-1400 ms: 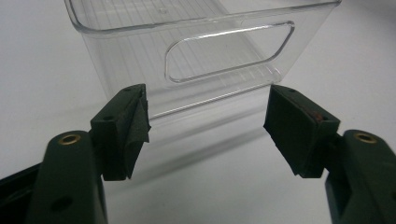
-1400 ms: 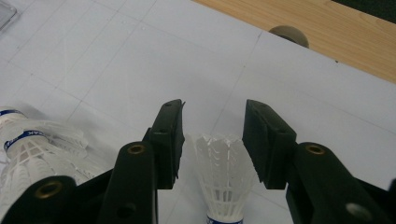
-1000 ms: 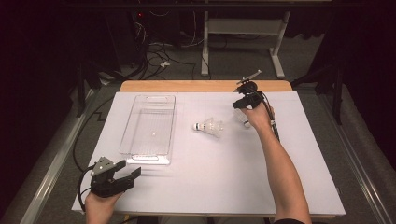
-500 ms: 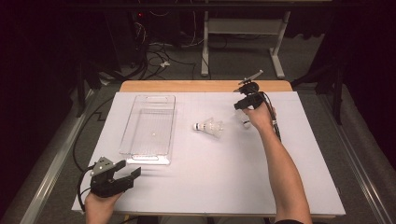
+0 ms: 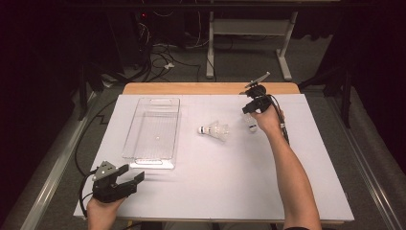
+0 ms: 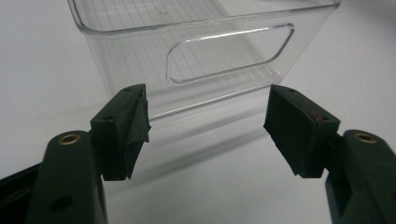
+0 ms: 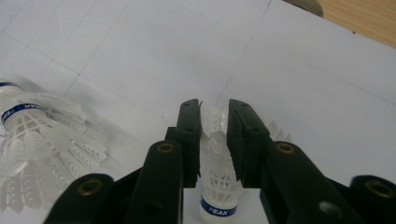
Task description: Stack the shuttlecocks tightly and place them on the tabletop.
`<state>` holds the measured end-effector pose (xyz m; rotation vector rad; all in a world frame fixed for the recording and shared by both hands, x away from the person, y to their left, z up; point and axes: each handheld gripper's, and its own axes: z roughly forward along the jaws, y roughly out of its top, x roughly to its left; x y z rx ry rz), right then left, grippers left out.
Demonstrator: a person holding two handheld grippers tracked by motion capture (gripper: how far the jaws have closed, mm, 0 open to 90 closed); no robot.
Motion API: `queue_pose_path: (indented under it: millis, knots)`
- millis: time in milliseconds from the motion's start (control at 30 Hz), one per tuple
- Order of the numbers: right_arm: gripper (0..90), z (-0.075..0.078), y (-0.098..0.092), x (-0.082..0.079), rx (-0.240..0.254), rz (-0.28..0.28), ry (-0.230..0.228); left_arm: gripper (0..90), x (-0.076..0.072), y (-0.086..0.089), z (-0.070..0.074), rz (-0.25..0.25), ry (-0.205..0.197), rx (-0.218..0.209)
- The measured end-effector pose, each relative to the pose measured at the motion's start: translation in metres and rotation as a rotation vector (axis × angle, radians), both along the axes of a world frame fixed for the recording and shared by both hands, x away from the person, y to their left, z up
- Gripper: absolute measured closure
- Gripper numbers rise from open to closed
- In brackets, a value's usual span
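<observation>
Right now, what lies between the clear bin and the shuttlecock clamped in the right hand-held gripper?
A second shuttlecock, lying on the white table, in the high view.

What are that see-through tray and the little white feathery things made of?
The tray looks like clear, glossy hard plastic: the table shows through its ribbed walls. The shuttlecock lying free and the one in the right claw seem to have matte white skirts, feather or plastic, hard to tell, with a blue band.

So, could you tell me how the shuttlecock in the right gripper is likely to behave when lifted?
The shuttlecock probably weighs very little, being mostly thin white feathers. The right gripper squeezes that skirt, so it may crush or bend. Once released, it would likely tip and roll.
</observation>
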<state>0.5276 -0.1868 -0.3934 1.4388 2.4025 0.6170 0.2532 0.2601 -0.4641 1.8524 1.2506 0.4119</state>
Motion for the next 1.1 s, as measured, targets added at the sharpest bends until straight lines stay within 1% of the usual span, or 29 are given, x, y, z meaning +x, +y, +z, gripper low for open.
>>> queue_pose_path:
  millis: [100,200,267,400,467,733,767,867,1100]
  knots:
    - [81.0,0.000,-0.001,0.000,0.006,0.007,0.007,31.5,0.000,0.000,0.000,0.001,-0.001,0.001]
    - [87.8,0.002,-0.001,-0.001,0.010,0.013,0.014,31.5,0.000,0.000,0.000,0.005,-0.001,0.003]
    - [89.3,0.003,-0.001,-0.002,0.012,0.018,0.020,31.5,0.000,0.000,0.000,0.007,-0.002,0.002]
    - [90.0,0.004,-0.003,-0.004,0.020,0.019,0.026,31.5,0.000,0.000,0.000,0.006,-0.001,0.003]
    - [90.0,0.005,-0.004,-0.005,0.024,0.020,0.023,31.5,0.000,0.000,0.000,0.005,-0.001,0.004]
    - [90.0,0.008,-0.007,-0.012,0.021,0.016,0.016,31.5,0.000,0.000,0.000,0.002,-0.002,0.002]
    - [90.0,0.008,-0.007,-0.013,0.014,0.017,0.020,31.5,0.000,0.000,0.000,0.001,-0.001,0.003]
    - [90.0,0.009,-0.008,-0.018,0.016,0.019,0.016,31.5,0.000,0.000,0.000,-0.003,-0.001,0.007]
    - [90.0,0.015,-0.011,-0.031,0.033,0.036,-0.005,31.6,0.000,-0.001,0.000,-0.006,-0.001,0.010]
